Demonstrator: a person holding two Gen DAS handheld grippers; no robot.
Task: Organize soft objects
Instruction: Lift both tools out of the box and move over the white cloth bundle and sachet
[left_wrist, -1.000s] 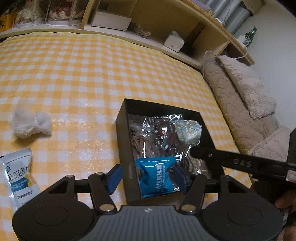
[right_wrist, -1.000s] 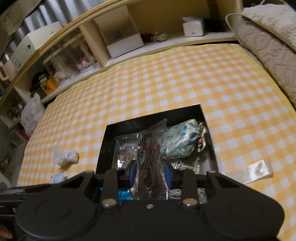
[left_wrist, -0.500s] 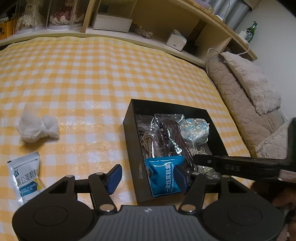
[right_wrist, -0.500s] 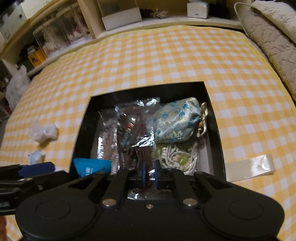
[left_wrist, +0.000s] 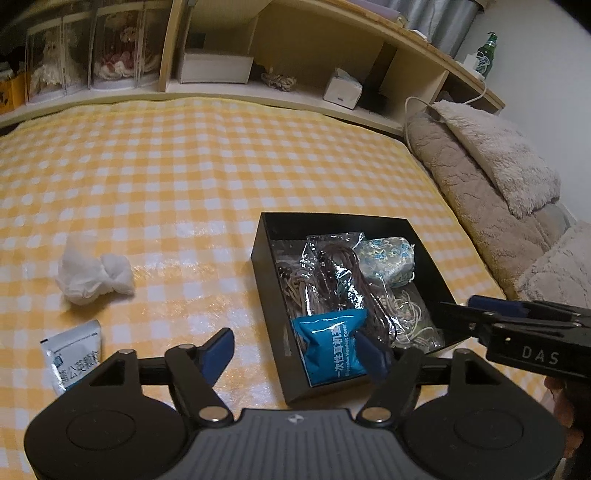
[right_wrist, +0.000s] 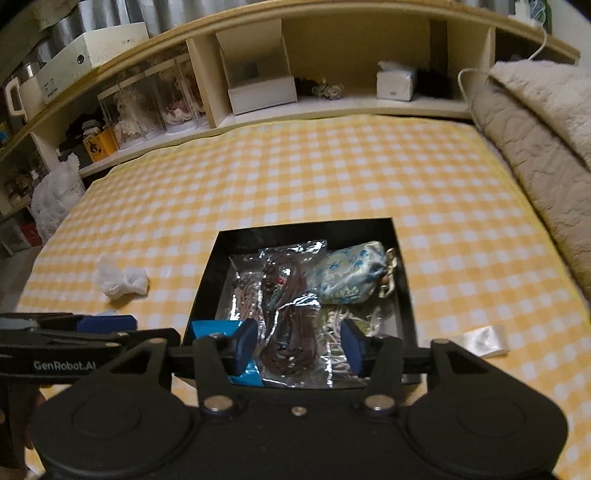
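Currently both grippers are being held wide apart and empty over the near edge of the black box (left_wrist: 266, 280). Left gripper (left_wrist: 297, 354): nothing is being gripped, and its right pad is overlapping the blue packet (left_wrist: 330, 341) in view; contact cannot be told. Right gripper (right_wrist: 298, 343): jaws are likewise being kept spread, framing the brown cord bag (right_wrist: 288, 295) from above, with nothing pinched.

Inside the box, the following are being stored: the blue packet at the near-left corner, the crinkly clear-foil cord bag down the middle, a blue-patterned fabric pouch (right_wrist: 349, 277) at the far right, and pale cord (left_wrist: 408, 314) underneath.

Two soft items are being left outside, both on the yellow checked cloth (left_wrist: 184, 177) to the left of the box: a crumpled white wad (left_wrist: 94, 275), well apart from the box, and a flat white sachet (left_wrist: 72, 354), just beside the left gripper's outer finger. The sachet's long axis is running roughly along the gripper's forward direction, so it would likely be taken across its narrow width. The left gripper is judged clearly nearer to both; the right one is being blocked by the box.

The wad is loose and compressible; the sachet is slick, thin and lying flat, so a low edge pinch is probably needed. A clear strip (right_wrist: 480, 341) is lying right of the box.
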